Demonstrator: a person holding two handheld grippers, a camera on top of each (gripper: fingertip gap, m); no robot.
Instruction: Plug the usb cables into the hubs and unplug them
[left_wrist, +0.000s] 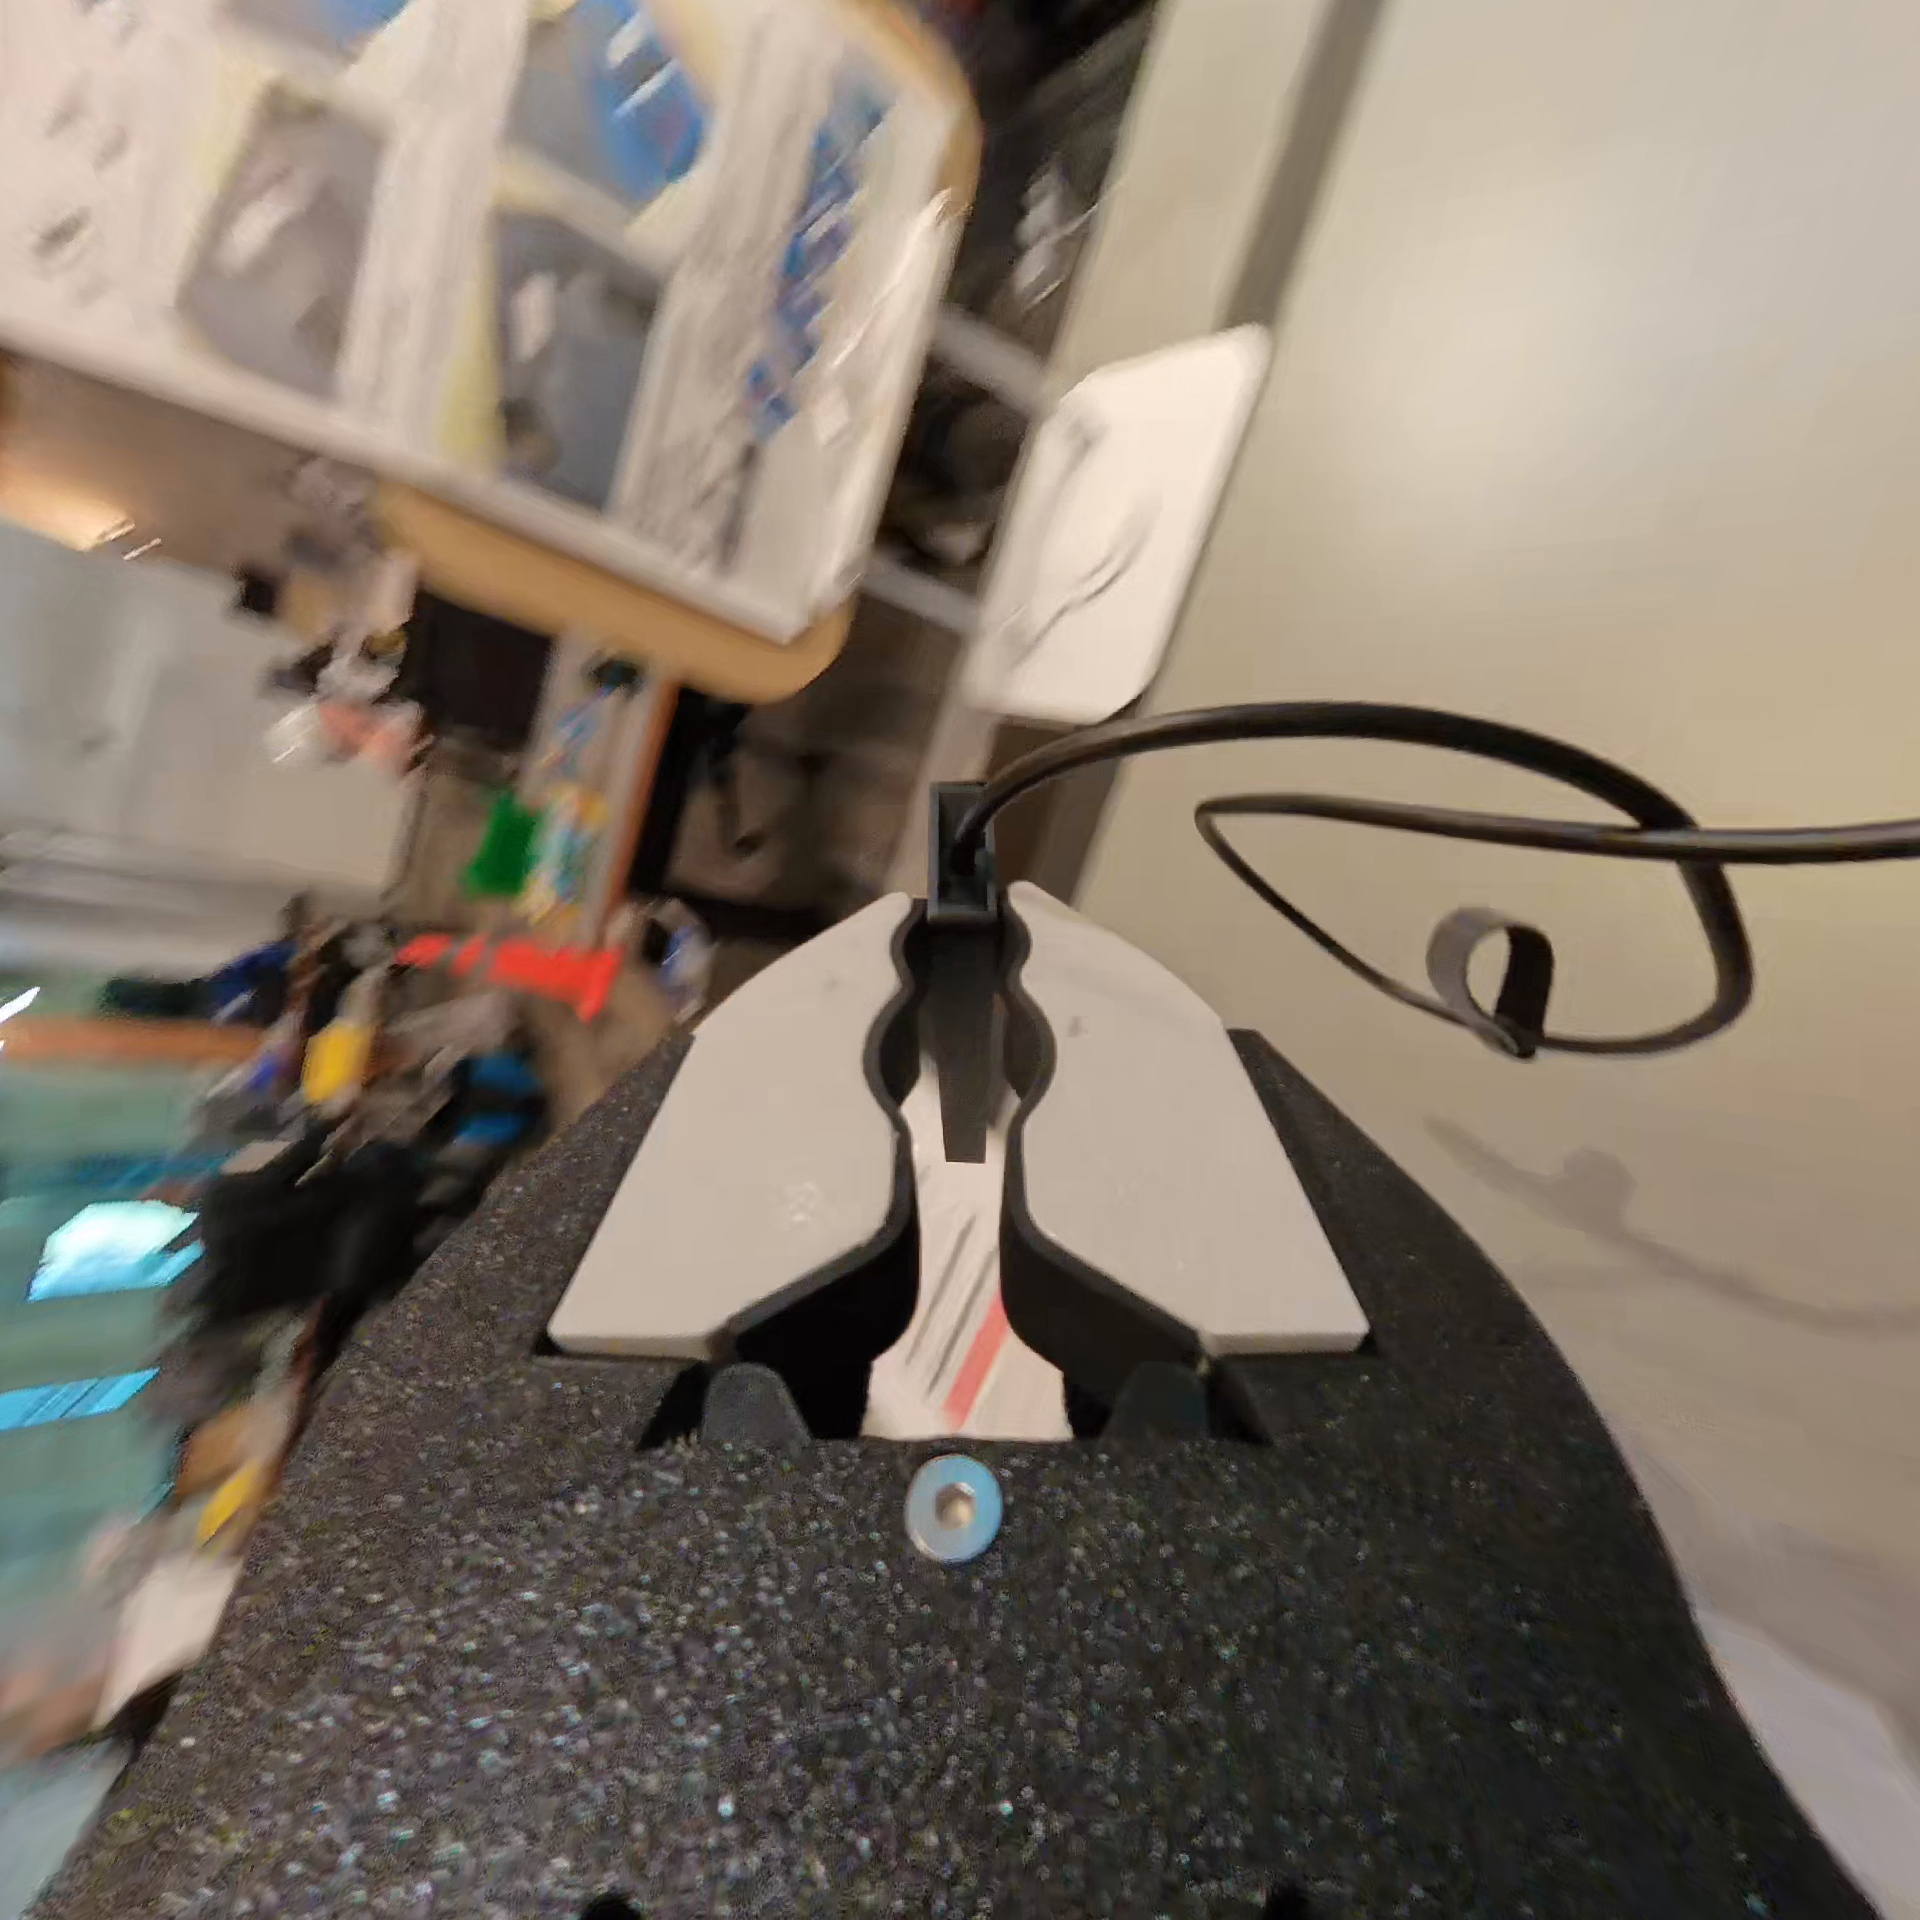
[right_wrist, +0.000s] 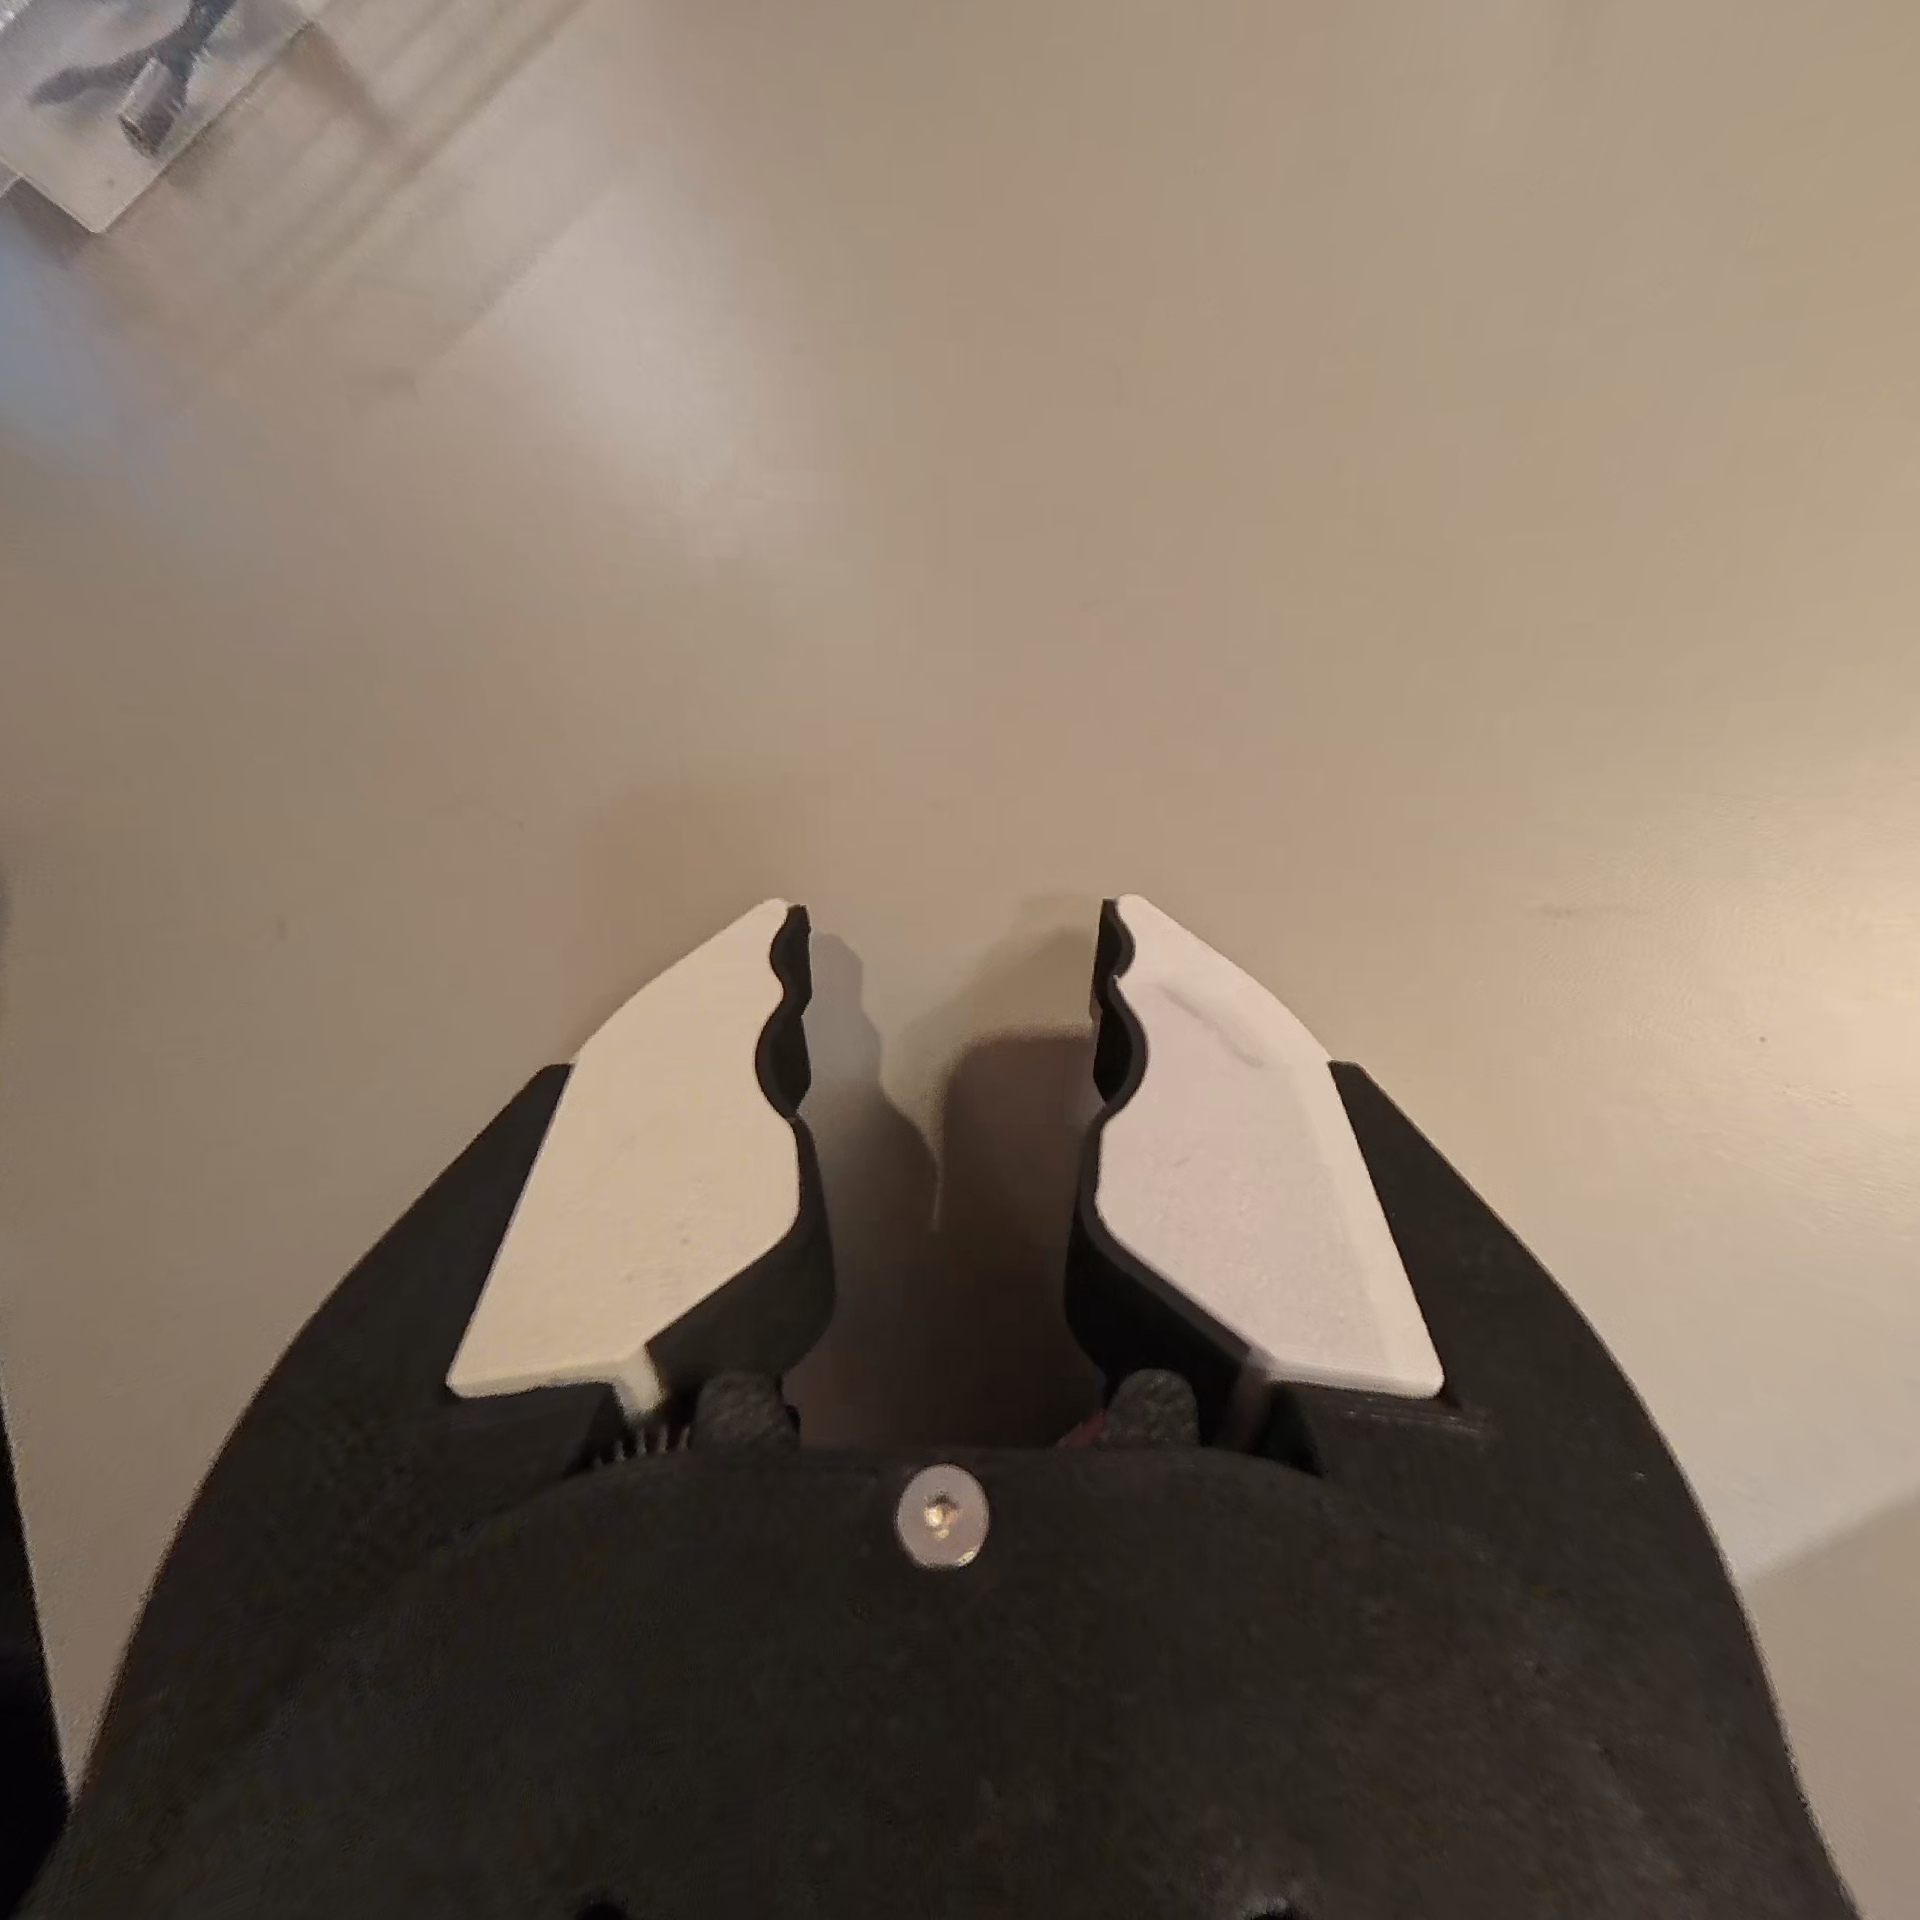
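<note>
The big cream tabletop fills nearly all of the right wrist view and the right side of the left wrist view, so everything here is placed against it. Past its far edge in the left wrist view there's a shelf unit stacked with boxes, a white chair seat just beside the edge, and a heap of colourful clutter lower down, all smeared by blur so it's hard to say what any of it is. On the tabletop's far left corner in the right wrist view lies a clear plastic bag with something dark inside, cut off by the frame.

The usb cable is black and loops in the air over the tabletop, running out of frame to the right, with a grey strap curled on it. Its shadow falls on the tabletop below.

The left gripper is tilted, held up off the tabletop, and its tongs are pinching the cable's black plug, which pokes out past the tips. No hub shows anywhere.

The right gripper points down close over the bare tabletop, tongs spread apart with nothing between them.
</note>
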